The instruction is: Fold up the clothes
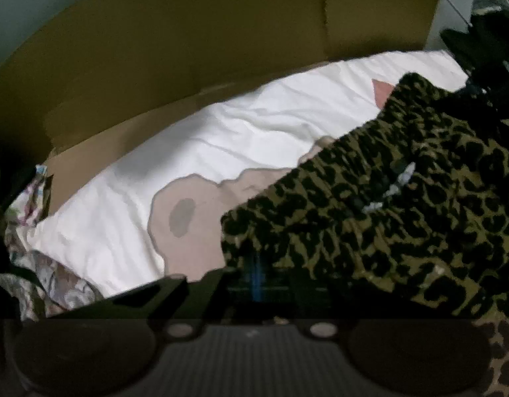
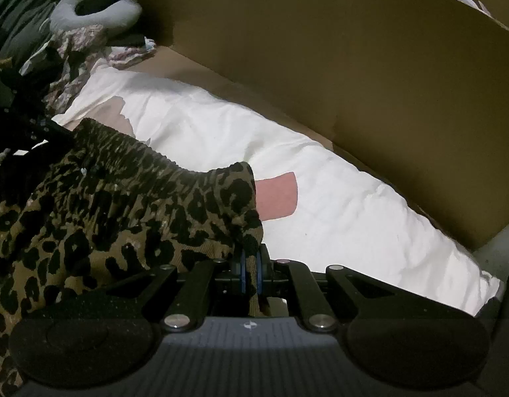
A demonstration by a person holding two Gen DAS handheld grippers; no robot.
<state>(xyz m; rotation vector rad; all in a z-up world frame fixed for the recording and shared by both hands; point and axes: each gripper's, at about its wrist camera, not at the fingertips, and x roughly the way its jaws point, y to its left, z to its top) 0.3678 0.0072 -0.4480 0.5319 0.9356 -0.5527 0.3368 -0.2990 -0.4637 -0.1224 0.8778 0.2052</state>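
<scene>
A leopard-print garment (image 1: 370, 218) with a ribbed elastic waistband hangs stretched between my two grippers above a white cloth (image 1: 194, 152). In the left wrist view my left gripper (image 1: 254, 279) is shut, and the near corner of the waistband runs down into its blue pads. In the right wrist view my right gripper (image 2: 251, 273) is shut on the other corner of the leopard-print garment (image 2: 122, 205), with a strip of fabric pinched between the pads. My left gripper (image 2: 32, 129) shows dark at the far end of the waistband.
The white cloth (image 2: 337, 205) carries beige and pink printed shapes and lies in front of a tall cardboard wall (image 2: 370, 76). Crumpled floral fabric (image 1: 32, 218) lies to the left. A grey ring-shaped cushion (image 2: 92, 10) sits beyond it.
</scene>
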